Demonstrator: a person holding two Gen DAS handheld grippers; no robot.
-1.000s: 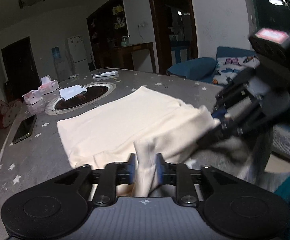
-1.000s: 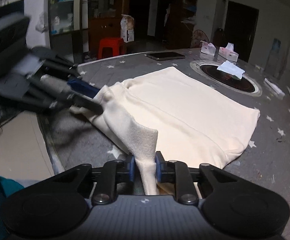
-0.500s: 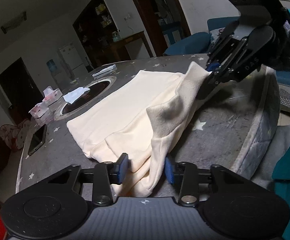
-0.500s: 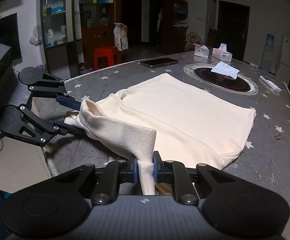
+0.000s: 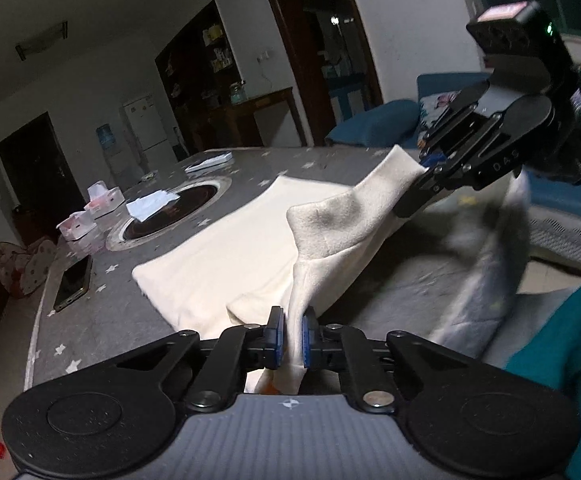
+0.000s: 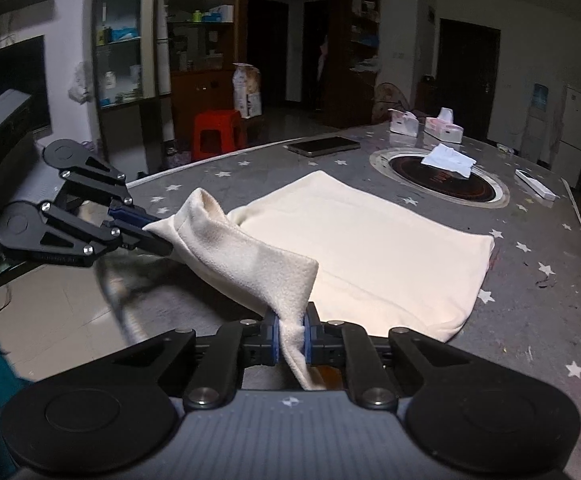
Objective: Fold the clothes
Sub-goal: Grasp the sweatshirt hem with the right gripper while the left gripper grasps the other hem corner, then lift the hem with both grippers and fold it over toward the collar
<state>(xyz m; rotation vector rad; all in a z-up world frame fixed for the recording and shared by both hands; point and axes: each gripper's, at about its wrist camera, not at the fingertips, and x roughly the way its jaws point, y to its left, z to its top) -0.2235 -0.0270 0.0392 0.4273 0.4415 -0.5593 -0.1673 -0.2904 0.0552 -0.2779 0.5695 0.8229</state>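
Observation:
A cream garment (image 5: pixel 246 256) lies partly folded on the grey star-patterned table (image 5: pixel 90 320); it also shows in the right wrist view (image 6: pixel 370 248). My left gripper (image 5: pixel 292 338) is shut on its near edge and lifts it off the table. My right gripper (image 6: pixel 290 336) is shut on the other near corner. Each gripper shows in the other's view, the right one (image 5: pixel 426 176) and the left one (image 6: pixel 150 236), with the near hem stretched raised between them above the table's front edge.
A round black hotplate (image 6: pixel 438 180) with a white tissue (image 6: pixel 450 160) sits mid-table. A phone (image 6: pixel 322 146) and two tissue boxes (image 6: pixel 426 126) lie at the far side. A red stool (image 6: pixel 218 134) stands on the floor. A blue sofa (image 5: pixel 374 120) is behind.
Both grippers have lifted the near hem higher off the table and drawn it taut. My left gripper, slightly open half a second ago, has closed tightly on the cloth.

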